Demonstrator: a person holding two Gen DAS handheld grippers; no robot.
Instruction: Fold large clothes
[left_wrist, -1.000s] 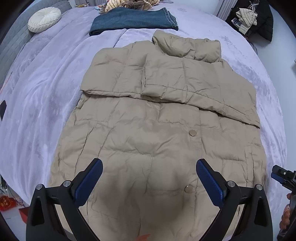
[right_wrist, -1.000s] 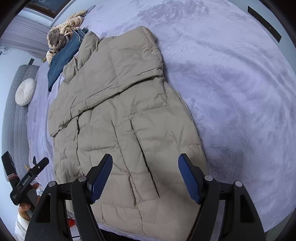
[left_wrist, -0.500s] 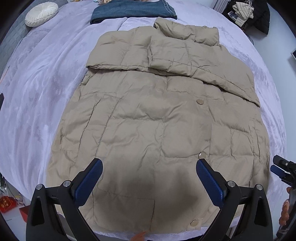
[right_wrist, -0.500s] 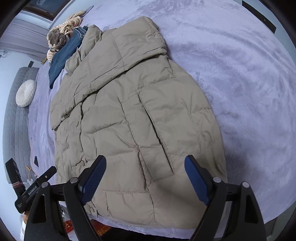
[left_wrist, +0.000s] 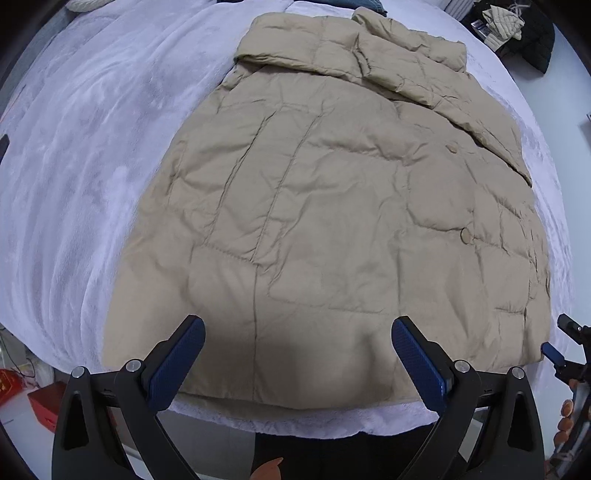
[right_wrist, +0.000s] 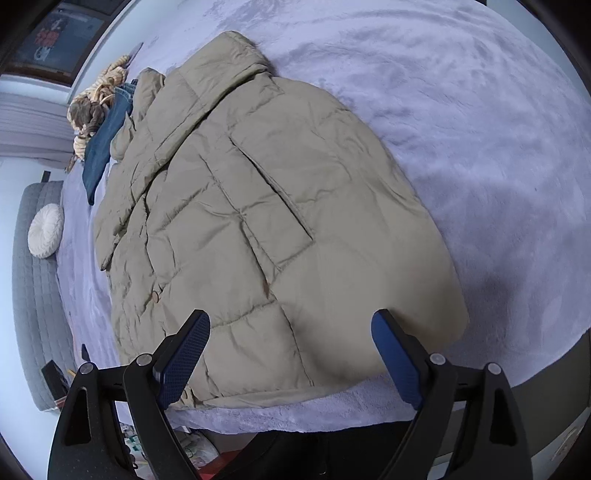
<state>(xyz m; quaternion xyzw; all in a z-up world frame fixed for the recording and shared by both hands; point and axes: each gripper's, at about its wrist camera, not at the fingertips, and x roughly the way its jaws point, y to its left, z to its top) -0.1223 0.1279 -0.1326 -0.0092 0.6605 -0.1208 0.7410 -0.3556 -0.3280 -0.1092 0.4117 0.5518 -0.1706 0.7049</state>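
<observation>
One beige puffer coat (left_wrist: 332, 206) lies flat on the lilac blanket (left_wrist: 81, 184) of the bed, its hem near the edge closest to the cameras, both sleeves folded across the chest, and two snap buttons (left_wrist: 466, 236) showing in the left wrist view. The left gripper (left_wrist: 295, 354) hangs over the hem's left part, jaws spread wide and holding nothing. The right gripper (right_wrist: 291, 354), jaws just widened and likewise empty, hangs over the right corner; beyond the collar lie one pair of jeans (right_wrist: 101, 147), one round white cushion (right_wrist: 46, 230) and what may be a knitted garment (right_wrist: 96, 107).
</observation>
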